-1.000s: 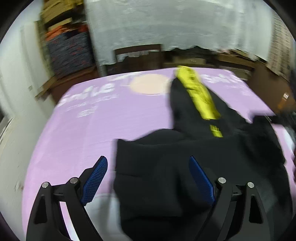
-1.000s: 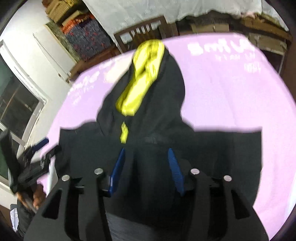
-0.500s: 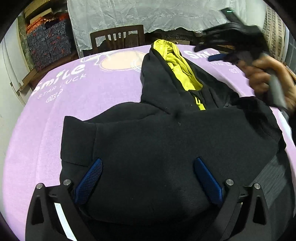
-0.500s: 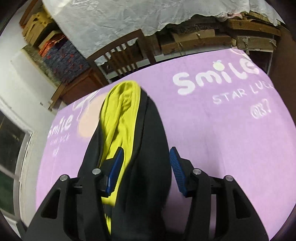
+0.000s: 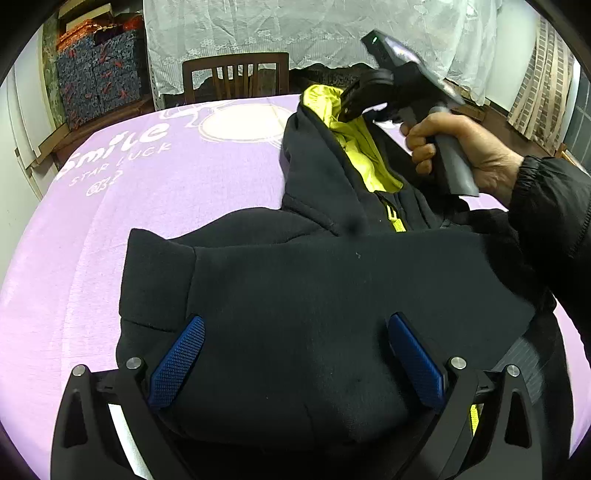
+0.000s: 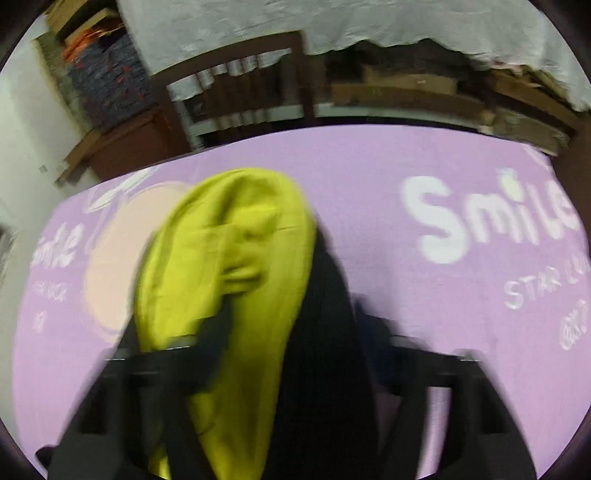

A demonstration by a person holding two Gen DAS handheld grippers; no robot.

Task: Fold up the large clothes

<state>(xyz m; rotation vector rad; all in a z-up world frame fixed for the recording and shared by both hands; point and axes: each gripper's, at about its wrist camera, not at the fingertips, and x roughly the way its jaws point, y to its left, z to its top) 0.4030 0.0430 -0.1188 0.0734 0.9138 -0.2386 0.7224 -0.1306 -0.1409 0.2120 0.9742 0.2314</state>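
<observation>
A black hoodie (image 5: 325,291) with a yellow-green hood lining (image 5: 354,147) lies partly folded on the purple cloth (image 5: 147,192). My left gripper (image 5: 295,354) is open just above the folded body of the hoodie, its blue pads (image 5: 177,362) wide apart. My right gripper (image 5: 354,103) is held in a hand over the hood at the far side. In the right wrist view the hood (image 6: 229,266) lies between the blurred fingers (image 6: 295,350); the jaws' gap is smeared by motion.
The purple cloth carries white "Smile" lettering (image 6: 487,221). A wooden chair (image 5: 236,77) stands past the far edge, under a white lace curtain (image 5: 295,33). Patterned boxes (image 5: 96,70) stack at the back left.
My right gripper moved forward to the hood at the far side. My left gripper stayed open over the folded body, after swinging in over the hoodie.
</observation>
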